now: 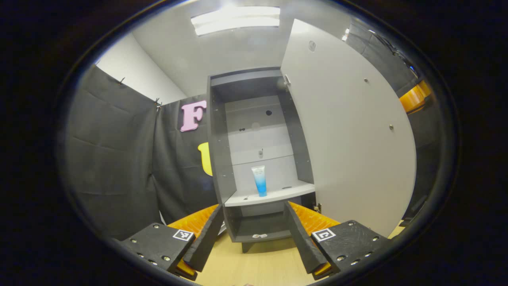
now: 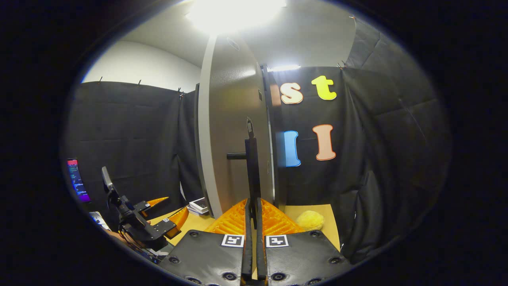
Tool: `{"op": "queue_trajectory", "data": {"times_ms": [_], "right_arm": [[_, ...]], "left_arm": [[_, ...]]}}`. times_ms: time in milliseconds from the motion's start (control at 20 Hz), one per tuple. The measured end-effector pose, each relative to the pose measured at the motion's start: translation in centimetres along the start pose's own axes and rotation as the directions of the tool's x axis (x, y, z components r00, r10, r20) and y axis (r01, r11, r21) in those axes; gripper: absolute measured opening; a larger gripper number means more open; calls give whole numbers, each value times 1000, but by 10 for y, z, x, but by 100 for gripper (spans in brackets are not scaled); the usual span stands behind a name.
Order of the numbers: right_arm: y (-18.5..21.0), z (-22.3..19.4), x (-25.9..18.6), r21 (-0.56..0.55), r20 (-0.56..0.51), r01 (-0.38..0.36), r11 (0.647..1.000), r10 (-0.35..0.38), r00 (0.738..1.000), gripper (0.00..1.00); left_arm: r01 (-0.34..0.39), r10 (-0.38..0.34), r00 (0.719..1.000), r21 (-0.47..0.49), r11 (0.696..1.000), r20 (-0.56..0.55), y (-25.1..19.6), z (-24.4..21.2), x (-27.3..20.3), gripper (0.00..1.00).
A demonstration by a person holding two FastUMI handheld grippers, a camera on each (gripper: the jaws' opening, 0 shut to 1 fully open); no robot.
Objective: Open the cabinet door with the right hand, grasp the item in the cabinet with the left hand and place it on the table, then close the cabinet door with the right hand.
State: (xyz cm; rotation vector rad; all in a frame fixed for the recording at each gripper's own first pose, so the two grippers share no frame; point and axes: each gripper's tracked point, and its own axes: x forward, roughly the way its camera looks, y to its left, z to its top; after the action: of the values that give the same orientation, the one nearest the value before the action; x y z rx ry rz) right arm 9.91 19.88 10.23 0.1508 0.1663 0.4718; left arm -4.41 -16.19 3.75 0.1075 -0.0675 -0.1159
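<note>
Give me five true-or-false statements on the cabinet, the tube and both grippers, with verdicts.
1. The cabinet door is open. True.
2. The tube lies flat on the table. False: it stands upright on a shelf in the cabinet.
3. The left gripper is open. True.
4. The left gripper holds the tube. False: the tube is farther off, untouched.
5. The right gripper is wide open, clear of the door. False: its fingers are closed on the door's handle.
</note>
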Motion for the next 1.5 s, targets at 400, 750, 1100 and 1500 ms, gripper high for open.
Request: {"op": "queue_trajectory", "data": {"times_ms": [400, 750, 1100, 1500], "right_arm": [[-65, -50, -60, 1, -3, 303, 953, -303, 953, 99], [-103, -66, -59, -15, 11, 480, 877, -480, 877, 98], [-130, -78, -42, 3, -29, 575, 818, -575, 818, 98], [-150, -102, -24, 25, -96, 653, 757, -648, 755, 98]], "left_arm": [[40, -40, 999, -31, 999, 12, -14, 12, 62, 91], [30, -30, 1000, -67, 997, -2, -1, 12, 156, 92], [58, -61, 998, -92, 994, -27, 2, -2, 245, 92], [73, -80, 995, -107, 992, -64, -5, -35, 315, 91]]}}
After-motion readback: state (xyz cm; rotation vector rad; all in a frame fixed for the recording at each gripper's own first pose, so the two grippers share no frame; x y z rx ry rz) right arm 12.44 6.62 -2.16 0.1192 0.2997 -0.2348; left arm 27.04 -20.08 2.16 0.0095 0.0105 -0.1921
